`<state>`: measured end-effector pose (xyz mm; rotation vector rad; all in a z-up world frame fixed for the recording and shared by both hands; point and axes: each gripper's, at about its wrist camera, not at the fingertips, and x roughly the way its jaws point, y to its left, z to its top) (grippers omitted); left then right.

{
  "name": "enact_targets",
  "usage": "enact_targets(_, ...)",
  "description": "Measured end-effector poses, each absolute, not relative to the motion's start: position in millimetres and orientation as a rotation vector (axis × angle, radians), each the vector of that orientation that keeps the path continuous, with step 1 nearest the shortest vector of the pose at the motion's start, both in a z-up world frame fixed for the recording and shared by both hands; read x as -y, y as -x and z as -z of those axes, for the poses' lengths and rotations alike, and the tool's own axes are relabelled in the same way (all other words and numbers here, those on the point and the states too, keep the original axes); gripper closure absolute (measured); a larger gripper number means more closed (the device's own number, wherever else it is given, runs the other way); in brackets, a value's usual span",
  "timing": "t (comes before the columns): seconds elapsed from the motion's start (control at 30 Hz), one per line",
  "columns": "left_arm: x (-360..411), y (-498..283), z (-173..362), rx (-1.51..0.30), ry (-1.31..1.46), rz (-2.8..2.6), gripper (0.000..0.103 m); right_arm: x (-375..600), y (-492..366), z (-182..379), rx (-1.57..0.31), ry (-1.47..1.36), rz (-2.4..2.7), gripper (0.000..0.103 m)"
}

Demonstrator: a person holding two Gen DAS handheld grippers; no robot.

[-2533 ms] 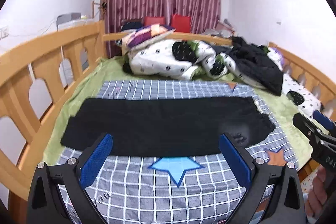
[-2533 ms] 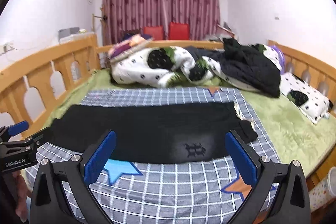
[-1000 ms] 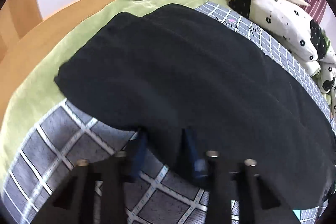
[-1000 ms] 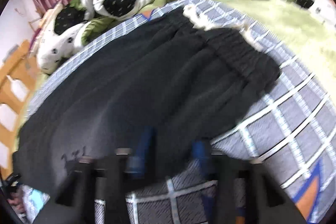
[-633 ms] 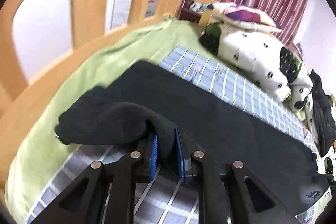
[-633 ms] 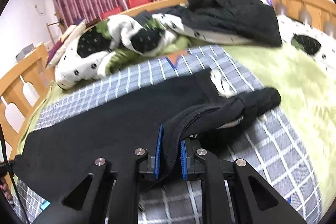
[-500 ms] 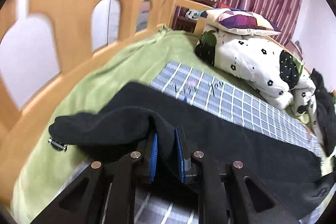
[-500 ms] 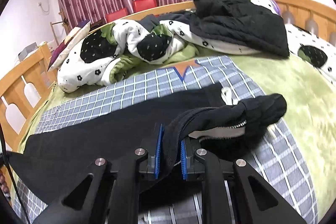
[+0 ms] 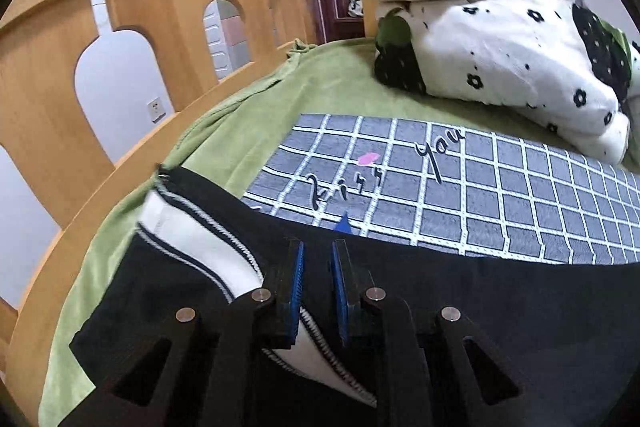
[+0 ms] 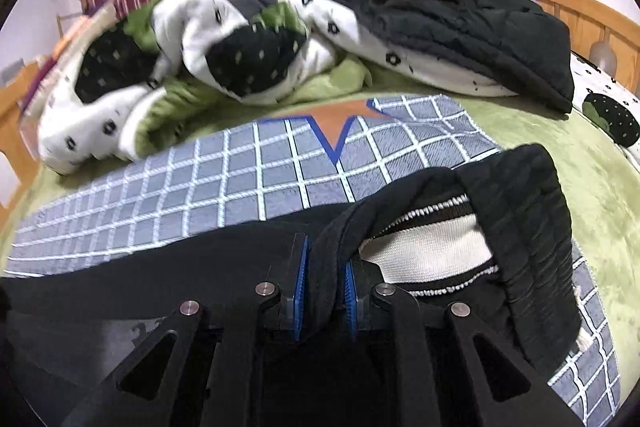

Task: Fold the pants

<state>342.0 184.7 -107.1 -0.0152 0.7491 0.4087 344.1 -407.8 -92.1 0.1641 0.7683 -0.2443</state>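
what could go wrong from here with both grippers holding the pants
Both the left gripper and the right gripper pinch only a narrow bunch of the black pants, so fabric may slip out. The turned-over edge shows white lining, so the fold may land uneven. The loose end near the wooden bed rail could slide off.

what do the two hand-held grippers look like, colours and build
Both look the same. The left hand-held gripper and the right hand-held gripper each have a matte black frame with triangular cut-outs, round silver pivot pins, and two flat fingers faced with blue ribbed pads. No cables, labels, sleeves or the person's hands show in either wrist view.
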Motion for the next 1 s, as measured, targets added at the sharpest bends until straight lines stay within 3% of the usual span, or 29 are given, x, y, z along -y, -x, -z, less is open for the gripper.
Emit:
enact_targets(0.13, -178.8, -336.6, 104.8, -0.746, 0.005, -0.395, 0.089, 402.5, -340.6, 94.9, -0.770, -0.143, 0.234, 0.074)
enact_targets(0.33, -173.2, -316.4, 86.7, -0.746, 0.003, -0.358, 0.089, 388.0, -315.7, 82.8, -0.769, -0.075, 0.215, 0.070)
enact_targets(0.6, -171.0, -255.4, 69.3, -0.785, 0.093, -0.260, 0.089, 344.5, -255.4, 64.5, -0.819, 0.006, 0.165, 0.067)
enact_targets(1.0, -184.9, -175.7, 112.5, -0.929, 0.143, -0.231, 0.089, 267.4, -183.5, 52.3, -0.846, 0.054, 0.073, 0.066)
